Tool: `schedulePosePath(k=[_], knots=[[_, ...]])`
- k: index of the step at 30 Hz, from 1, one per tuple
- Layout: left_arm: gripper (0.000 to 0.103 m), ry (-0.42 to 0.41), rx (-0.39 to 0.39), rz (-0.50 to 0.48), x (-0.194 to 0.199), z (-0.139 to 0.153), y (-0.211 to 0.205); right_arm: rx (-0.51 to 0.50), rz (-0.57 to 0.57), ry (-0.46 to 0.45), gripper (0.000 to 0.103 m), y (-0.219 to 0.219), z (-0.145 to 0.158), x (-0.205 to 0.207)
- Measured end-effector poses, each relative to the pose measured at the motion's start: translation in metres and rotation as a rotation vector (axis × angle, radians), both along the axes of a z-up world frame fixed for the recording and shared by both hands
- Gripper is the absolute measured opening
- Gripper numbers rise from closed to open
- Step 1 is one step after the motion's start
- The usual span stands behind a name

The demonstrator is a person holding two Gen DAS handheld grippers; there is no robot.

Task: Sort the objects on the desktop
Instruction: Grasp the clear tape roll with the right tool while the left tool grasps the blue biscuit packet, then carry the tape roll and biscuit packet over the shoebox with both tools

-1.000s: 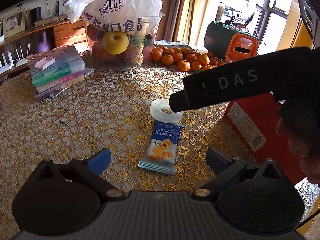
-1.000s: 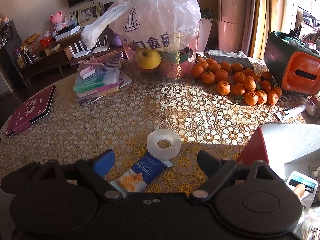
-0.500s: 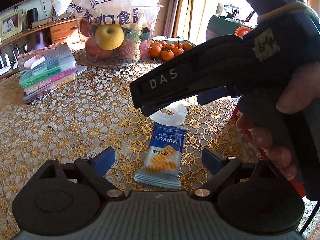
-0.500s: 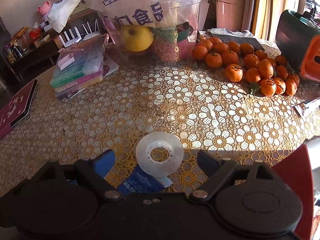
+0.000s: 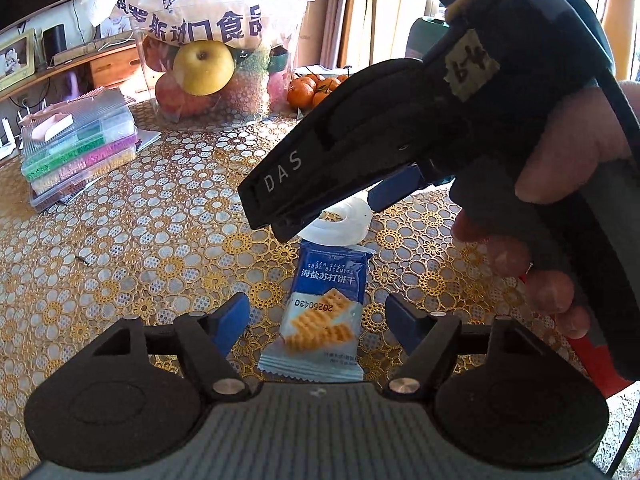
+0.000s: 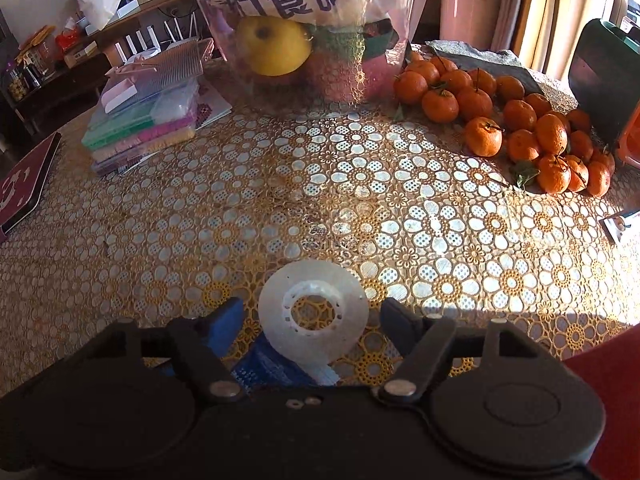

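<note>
With the tape roll [image 6: 313, 312] at lower centre between the spread right gripper [image 6: 312, 316], and the left gripper [image 5: 318, 318] spread around the biscuit packet [image 5: 320, 316], lower squarely before squeezing the rim.

From my left wrist camera, the right gripper [image 5: 336, 216] covers the far half of the tape roll [image 5: 340, 224] and most of the tangerines [image 5: 316, 88]. On my right wrist camera, the biscuit packet [image 6: 272, 368] slips under the tape roll [image 6: 313, 312] and the gripper body. The frame's top cuts off the fruit container [image 6: 316, 36]; the red box [image 6: 608, 364] runs off right.
</note>
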State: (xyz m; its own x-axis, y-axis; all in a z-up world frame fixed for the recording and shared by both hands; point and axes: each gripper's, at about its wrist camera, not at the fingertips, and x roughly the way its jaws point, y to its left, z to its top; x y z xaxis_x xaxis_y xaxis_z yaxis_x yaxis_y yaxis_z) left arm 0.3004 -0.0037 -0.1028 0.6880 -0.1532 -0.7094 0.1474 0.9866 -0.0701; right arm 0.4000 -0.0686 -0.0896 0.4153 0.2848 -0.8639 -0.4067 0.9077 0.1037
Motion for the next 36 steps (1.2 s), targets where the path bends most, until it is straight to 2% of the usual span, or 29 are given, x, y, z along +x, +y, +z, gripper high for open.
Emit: schedulePosePath(k=[2,3,6,9,11,12,13,26,36], knots=[[0.069,-0.006,0.005,0.003,0.000,0.000,0.000,-0.005,0.002,0.000,0.068,0.001,-0.001,0.000],[0.063,-0.010,0.011,0.002,-0.001,0.000,-0.001,-0.009,0.002,-0.004,0.064,0.001,-0.001,0.001],[0.059,-0.019,0.033,-0.008,-0.002,-0.001,-0.005,-0.006,0.002,-0.005,0.060,0.000,0.000,0.000],[0.055,-0.029,0.061,-0.016,-0.004,-0.001,-0.009,-0.006,0.002,-0.007,0.059,0.000,0.000,0.000],[0.049,-0.037,0.063,-0.019,-0.005,-0.002,-0.010,-0.005,-0.002,-0.009,0.059,-0.002,0.000,-0.001],[0.042,-0.038,0.062,-0.020,-0.005,-0.001,-0.011,-0.006,-0.004,-0.011,0.059,-0.002,0.000,-0.002],[0.040,-0.039,0.063,-0.019,-0.005,-0.001,-0.011,-0.005,-0.005,-0.013,0.059,-0.003,0.000,-0.002],[0.036,-0.044,0.035,0.009,-0.014,0.008,-0.005,0.028,0.018,-0.059,0.059,-0.016,0.030,-0.027],[0.036,-0.067,0.020,0.014,-0.049,0.040,-0.004,0.053,0.064,-0.105,0.059,-0.032,0.068,-0.072]])
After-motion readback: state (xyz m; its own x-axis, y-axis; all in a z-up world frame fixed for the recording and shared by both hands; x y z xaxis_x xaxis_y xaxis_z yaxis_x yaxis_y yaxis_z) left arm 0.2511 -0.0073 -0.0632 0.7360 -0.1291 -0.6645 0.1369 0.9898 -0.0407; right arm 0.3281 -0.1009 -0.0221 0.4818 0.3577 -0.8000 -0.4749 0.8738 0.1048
